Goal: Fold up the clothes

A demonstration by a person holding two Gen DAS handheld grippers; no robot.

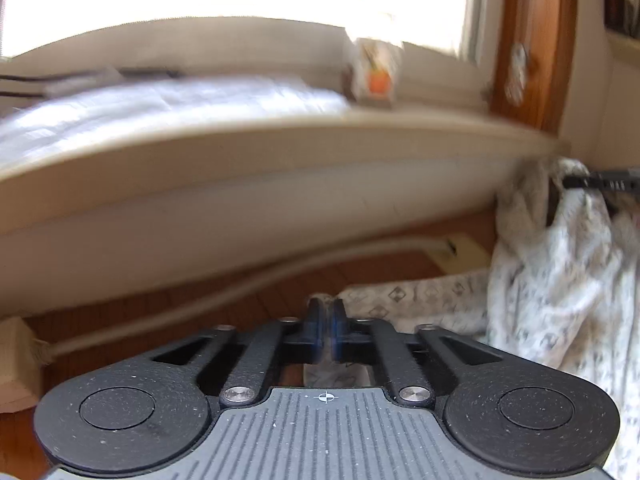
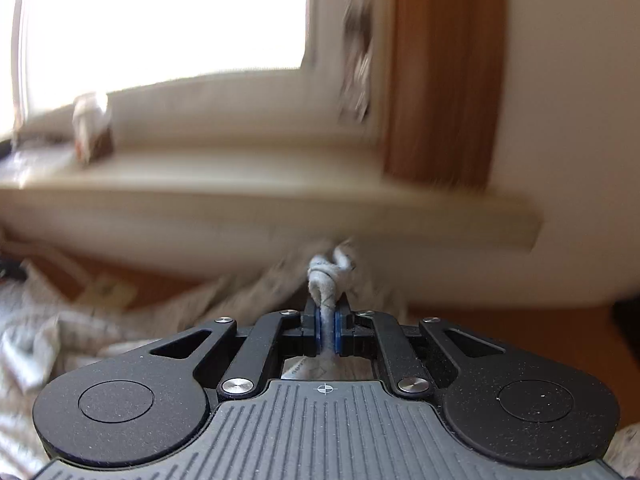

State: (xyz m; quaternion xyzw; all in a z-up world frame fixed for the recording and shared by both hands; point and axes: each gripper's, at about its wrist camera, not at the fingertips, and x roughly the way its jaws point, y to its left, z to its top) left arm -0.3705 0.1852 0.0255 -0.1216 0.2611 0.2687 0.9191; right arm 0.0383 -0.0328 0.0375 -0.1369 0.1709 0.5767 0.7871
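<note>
1. Two claws, one garment: the right claw is clenched on a bunched fold of the pale patterned garment, a twisted knot of cloth poking out past its blue pads.

2. The left claw is clamped shut too, with a thin edge of the same printed cloth apparently caught between its fingertips — the hold looks slight, and blur makes it hard to be sure.

3. The garment hangs between the two claws above the wooden floor, in front of the wall below the windowsill; in the left wrist view its bulk drapes down at the right, where the other claw's tip bites into its top.

4. Risk, as judged from here: the left claw's shallow pinch could slip if the cloth is pulled taut, dropping that corner to the floor.

5. Risk: the right claw holds a wad rather than a clean edge, so a fold made from this grip would likely come out crooked or bunched.

6. Risk: the trailing hem lies near a white cable running along the floor and could snag it.

7. Count: two claws, one garment, one cable, one small figurine on the sill.
</note>
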